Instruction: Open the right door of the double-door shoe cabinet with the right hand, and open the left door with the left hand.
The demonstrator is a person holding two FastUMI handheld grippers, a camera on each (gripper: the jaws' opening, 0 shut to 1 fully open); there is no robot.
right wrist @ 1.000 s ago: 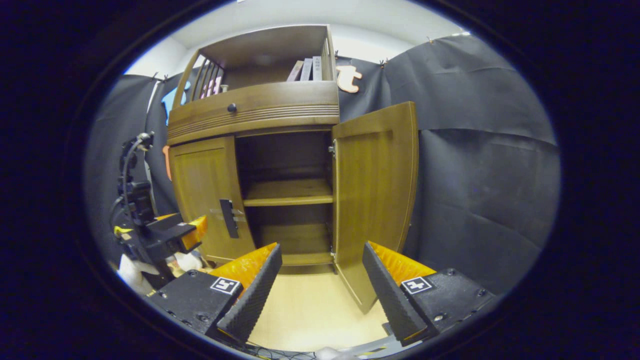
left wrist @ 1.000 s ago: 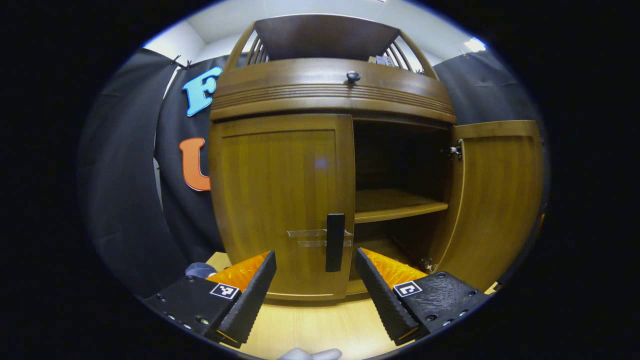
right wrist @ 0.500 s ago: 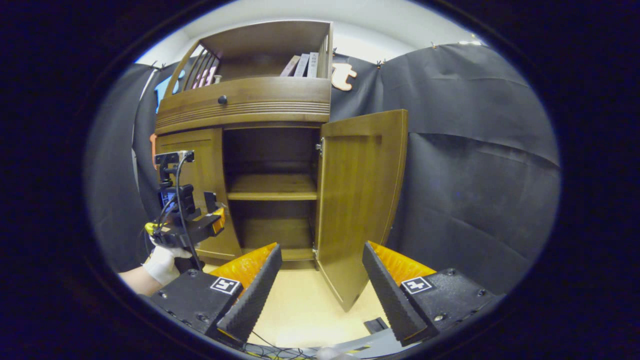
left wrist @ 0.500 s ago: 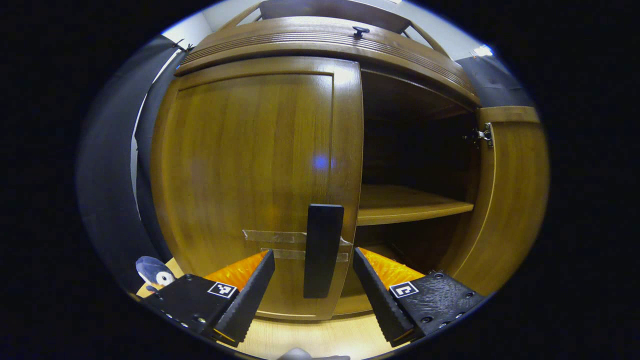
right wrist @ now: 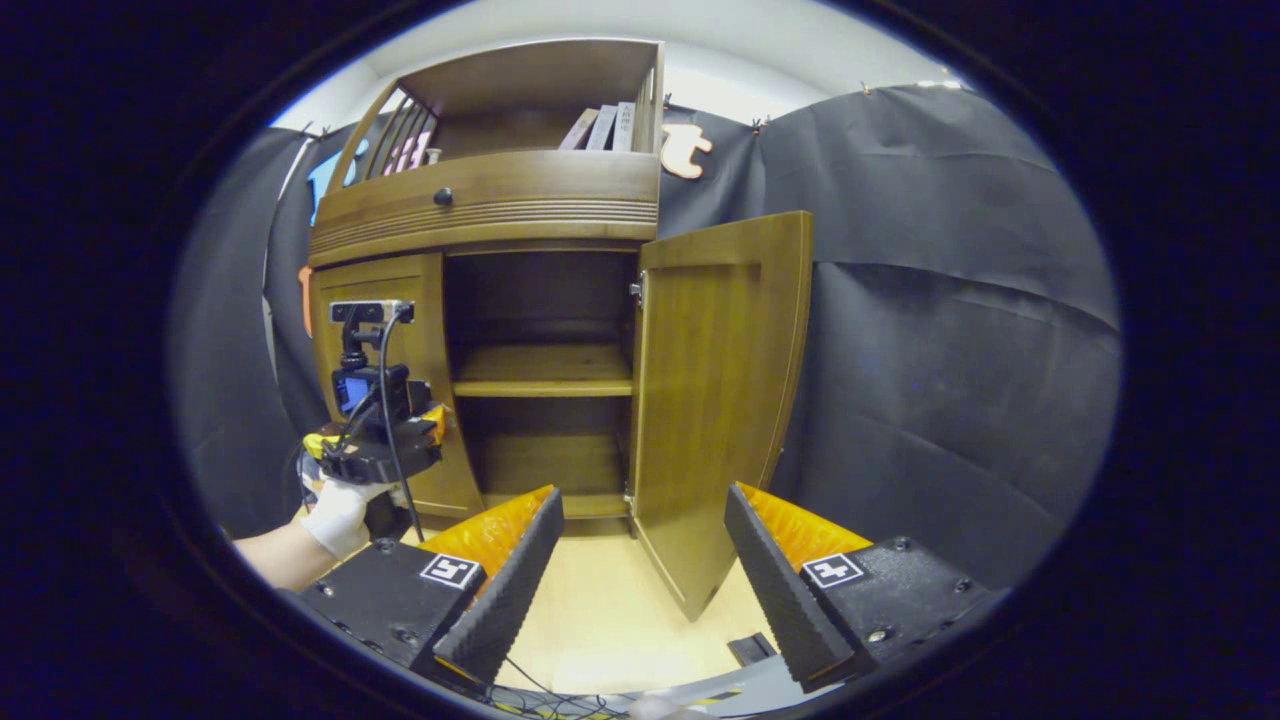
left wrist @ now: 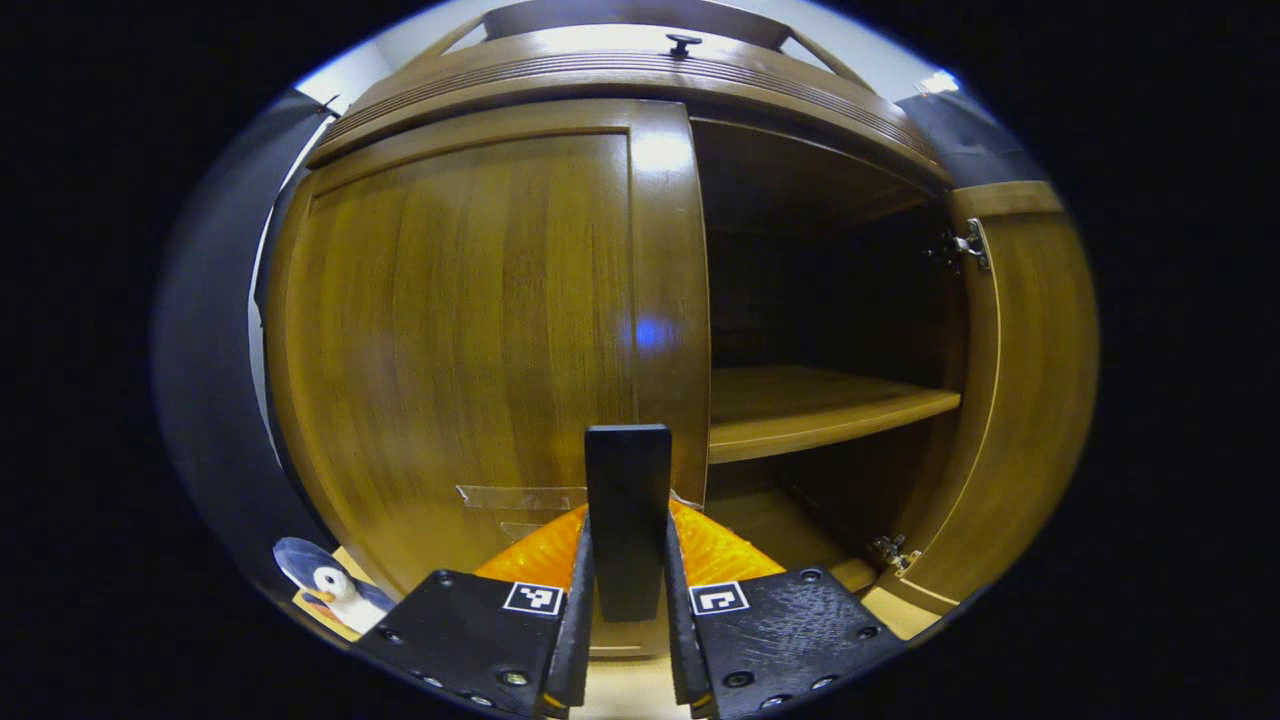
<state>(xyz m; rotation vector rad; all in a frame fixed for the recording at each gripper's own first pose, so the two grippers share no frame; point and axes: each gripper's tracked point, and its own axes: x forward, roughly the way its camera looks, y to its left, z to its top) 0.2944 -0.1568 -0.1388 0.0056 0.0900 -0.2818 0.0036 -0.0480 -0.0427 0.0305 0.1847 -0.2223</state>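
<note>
In the left gripper view, the left gripper (left wrist: pixel 628 640) has its two black fingers (left wrist: pixel 577 620) closed on the black handle (left wrist: pixel 627 520) of the left door (left wrist: pixel 470 330), one finger pressed against each side of the upright bar, whose upper end rises above the fingertips. The left door stands shut in the shoe cabinet (left wrist: pixel 640 80), its panel spreading up and to the left of the fingers. Strips of clear tape (left wrist: pixel 520 497) lie on the door just left of the handle. To the right of the fingers the cabinet's inside is dark, with a wooden shelf (left wrist: pixel 820 405) crossing it above finger height. Farther right hangs the right door (left wrist: pixel 1030 380), swung wide open. Low at the left of the fingers sits a small penguin toy (left wrist: pixel 325 585)

In the right gripper view, the right gripper (right wrist: pixel 645 590) is held back from the cabinet with its fingers (right wrist: pixel 510 590) spread apart and nothing between them; pale floor (right wrist: pixel 610 620) shows in the gap. The open right door (right wrist: pixel 720 400) stands just beyond the fingertips, edge toward the camera. To the left, a gloved hand (right wrist: pixel 340 510) holds the left gripper up against the left door's handle
</note>
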